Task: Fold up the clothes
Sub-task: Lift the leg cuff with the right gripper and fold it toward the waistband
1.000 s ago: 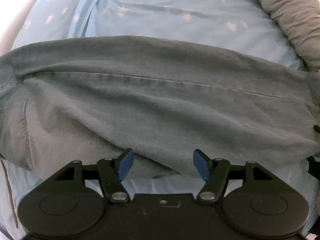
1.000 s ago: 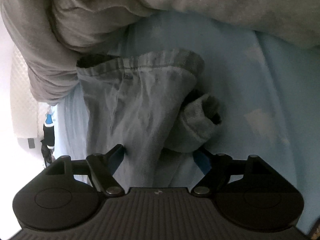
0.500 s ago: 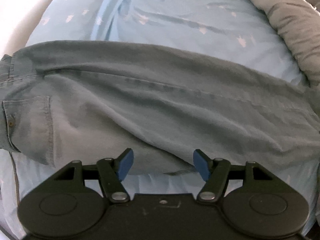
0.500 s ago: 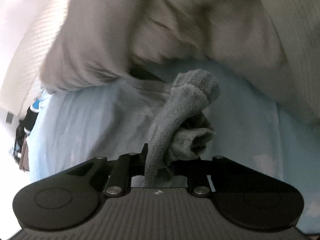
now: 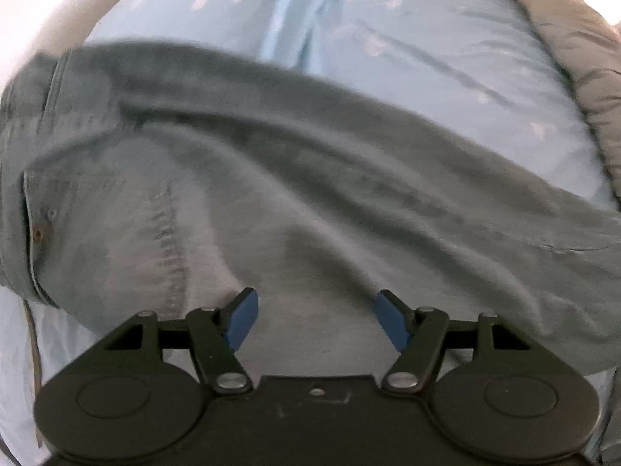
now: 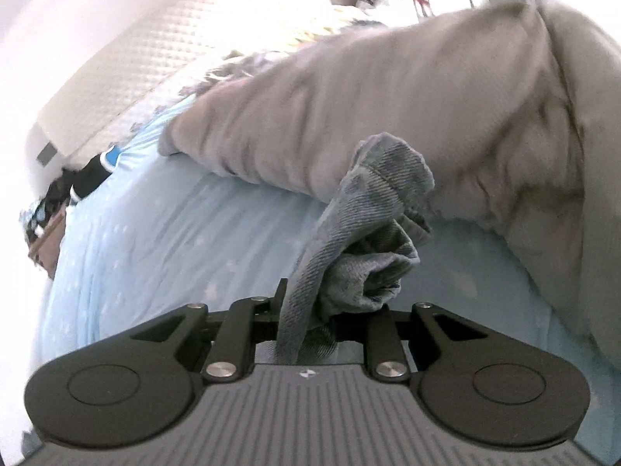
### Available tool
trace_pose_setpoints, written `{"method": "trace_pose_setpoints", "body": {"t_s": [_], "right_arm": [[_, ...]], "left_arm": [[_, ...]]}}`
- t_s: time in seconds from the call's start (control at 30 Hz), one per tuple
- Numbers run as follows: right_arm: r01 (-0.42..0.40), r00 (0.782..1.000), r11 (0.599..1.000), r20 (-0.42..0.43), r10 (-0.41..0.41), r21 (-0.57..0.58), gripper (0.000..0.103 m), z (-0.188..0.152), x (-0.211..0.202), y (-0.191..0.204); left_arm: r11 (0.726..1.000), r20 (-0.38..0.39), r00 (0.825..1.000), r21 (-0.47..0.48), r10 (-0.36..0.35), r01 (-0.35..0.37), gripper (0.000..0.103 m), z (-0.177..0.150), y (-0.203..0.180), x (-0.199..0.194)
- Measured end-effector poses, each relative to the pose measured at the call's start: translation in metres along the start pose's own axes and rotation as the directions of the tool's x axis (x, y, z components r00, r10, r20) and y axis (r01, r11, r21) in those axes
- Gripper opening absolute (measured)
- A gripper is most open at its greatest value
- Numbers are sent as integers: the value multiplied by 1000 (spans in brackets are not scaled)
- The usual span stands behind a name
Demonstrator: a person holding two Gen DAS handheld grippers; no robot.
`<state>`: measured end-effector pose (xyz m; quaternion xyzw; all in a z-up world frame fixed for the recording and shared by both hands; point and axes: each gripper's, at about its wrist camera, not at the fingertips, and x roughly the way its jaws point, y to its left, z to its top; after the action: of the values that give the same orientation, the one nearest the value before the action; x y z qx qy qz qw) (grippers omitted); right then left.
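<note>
Right wrist view: the right gripper (image 6: 330, 310) holds the bunched hem (image 6: 372, 240) of a pair of jeans. A second ago its jaws stood wide on either side of that hem, which lay flat on the blue sheet (image 6: 174, 240); they have since closed, and the denim is now pinched between them. The view has also swung from the mattress to the grey duvet (image 6: 388, 116) and the headboard (image 6: 128, 77), so the hem has been lifted clear of the bed.

Left wrist view: the left gripper (image 5: 314, 320) hangs over the jeans (image 5: 310, 194), jaws apart at about half width, nothing between them. The pads sit above the seat of the jeans, and contact cannot be judged. The jeans lie stretched across the sheet (image 5: 388, 39), waistband to the left. A second ago only the pocket edge showed at the left margin; now the pocket (image 5: 101, 240) and its rivet are well in view, so this gripper has slid along the garment toward the waist.

Reading: one leg end is secured and raised, which suggests the first fold, hem toward waistband, is starting. The left gripper appears placed to pin or take the waist end. The bunched grip may leave the fold uneven.
</note>
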<state>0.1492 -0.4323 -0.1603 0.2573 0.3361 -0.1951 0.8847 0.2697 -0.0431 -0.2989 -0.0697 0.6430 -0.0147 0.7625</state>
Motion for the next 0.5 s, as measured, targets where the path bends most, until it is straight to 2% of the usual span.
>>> {"method": "trace_pose_setpoints", "body": {"t_s": [0.1, 0.23, 0.33, 0.4, 0.5], "right_arm": [[3, 1000, 996, 20, -1, -93, 20, -9, -13, 36], [-36, 997, 970, 53, 50, -242, 20, -29, -17, 104], [-70, 994, 922, 52, 97, -380, 19, -60, -13, 160], [-93, 991, 886, 40, 124, -455, 19, -83, -7, 191], [-171, 983, 834, -34, 180, -525, 19, -123, 2, 229]], "left_arm": [[992, -10, 996, -81, -94, 92, 63, 1, 31, 3], [953, 24, 970, -185, -241, 241, 62, 4, 71, -11], [926, 38, 946, -197, -322, 323, 61, 8, 90, -23], [922, 74, 939, -177, -335, 343, 63, 10, 99, -37], [908, 124, 921, -162, -371, 387, 65, 10, 117, -57]]}}
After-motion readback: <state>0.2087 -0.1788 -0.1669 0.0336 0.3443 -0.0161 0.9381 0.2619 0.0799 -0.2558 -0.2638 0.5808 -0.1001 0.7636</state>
